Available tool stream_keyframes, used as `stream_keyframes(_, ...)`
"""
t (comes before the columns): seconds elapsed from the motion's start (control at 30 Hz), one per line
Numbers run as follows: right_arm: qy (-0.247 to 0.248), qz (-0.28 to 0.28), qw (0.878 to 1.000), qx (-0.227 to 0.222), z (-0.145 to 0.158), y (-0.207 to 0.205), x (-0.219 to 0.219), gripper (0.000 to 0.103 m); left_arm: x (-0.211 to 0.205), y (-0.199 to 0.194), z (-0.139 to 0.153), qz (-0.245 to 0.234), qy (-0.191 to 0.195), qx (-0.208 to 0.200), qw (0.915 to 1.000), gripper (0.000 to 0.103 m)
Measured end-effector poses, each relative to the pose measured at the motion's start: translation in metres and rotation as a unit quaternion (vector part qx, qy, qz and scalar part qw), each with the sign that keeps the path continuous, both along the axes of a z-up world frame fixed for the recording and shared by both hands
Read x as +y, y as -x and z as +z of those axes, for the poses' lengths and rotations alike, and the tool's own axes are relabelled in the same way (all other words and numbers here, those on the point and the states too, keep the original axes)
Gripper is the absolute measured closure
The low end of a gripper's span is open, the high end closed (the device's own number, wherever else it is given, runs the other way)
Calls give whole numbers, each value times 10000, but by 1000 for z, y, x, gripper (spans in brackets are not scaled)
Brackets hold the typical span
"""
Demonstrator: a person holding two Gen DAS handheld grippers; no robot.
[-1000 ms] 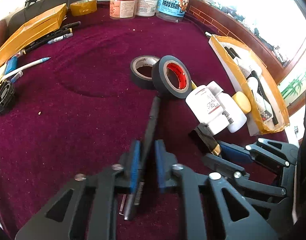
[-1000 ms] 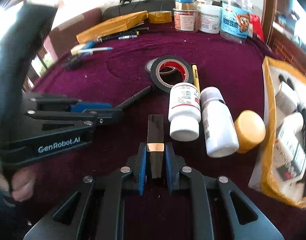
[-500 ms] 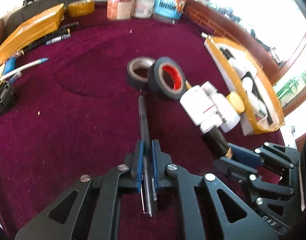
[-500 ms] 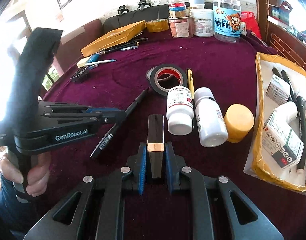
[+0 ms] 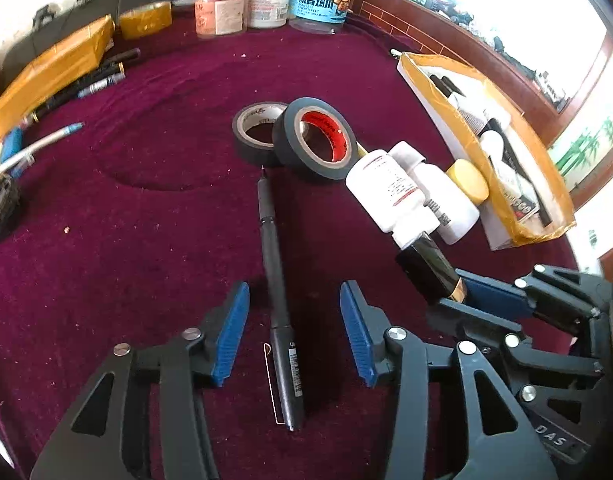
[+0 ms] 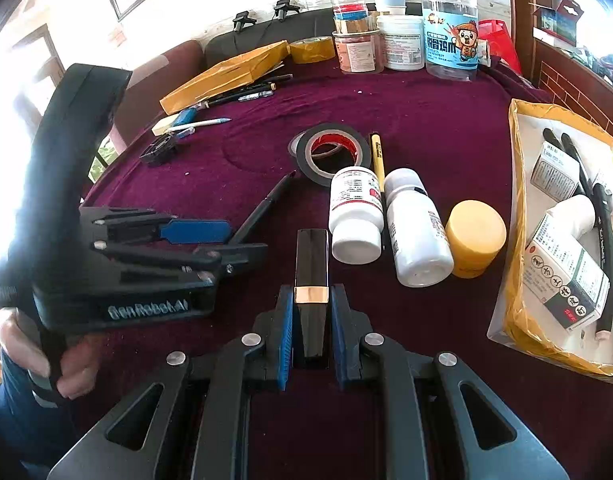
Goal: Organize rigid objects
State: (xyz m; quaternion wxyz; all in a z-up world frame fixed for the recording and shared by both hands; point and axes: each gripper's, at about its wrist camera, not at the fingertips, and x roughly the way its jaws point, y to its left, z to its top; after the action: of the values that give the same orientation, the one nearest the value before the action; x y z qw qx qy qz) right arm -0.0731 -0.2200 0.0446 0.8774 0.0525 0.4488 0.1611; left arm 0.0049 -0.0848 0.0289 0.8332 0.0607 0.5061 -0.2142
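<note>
Now the left gripper [image 5: 294,332] is opening its fingers; a second ago they pinched the black pen [image 5: 276,292], which lies free between them on the maroon desk [image 5: 146,240], seemingly placed. Just right, the right gripper [image 6: 309,332] holds its fingers closed on a black gold-banded tube [image 6: 311,280]. Farther on lie two white bottles [image 6: 354,216] and a yellow cap [image 6: 475,238], then two tape rolls [image 5: 318,138] crowding the pen's tip. At the right, an open yellow-edged box [image 6: 518,184] probably awaits the tube.
</note>
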Motion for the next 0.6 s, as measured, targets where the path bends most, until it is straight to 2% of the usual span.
stream_keyframes(0.03, -11, -5, 10000, 7, 0, 0, 0, 88, 0, 0, 0, 31, -78, -58, 9999, 69)
stream_keyframes(0.07, -27, -8, 10000, 11, -1, -1, 0, 88, 1, -1, 0, 109, -138, -108, 9998, 89)
stream_keyframes(0.1, -39, -11, 10000, 12, -1, 0, 0, 88, 7, -4, 0, 221, -61, -48, 9997, 96)
stream_keyframes(0.17, -66, -29, 10000, 11, 0, 0, -1, 88, 17, -9, 0, 318, 178, 100, 9993, 96)
stream_keyframes(0.23, -93, -49, 9999, 2, 0, 1, -2, 88, 20, -10, 1, 398, 231, 76, 9989, 96)
stream_keyframes(0.6, -279, -101, 9995, -62, 5, 3, -10, 88, 34, -10, 21, 306, 1280, 119, 9912, 96)
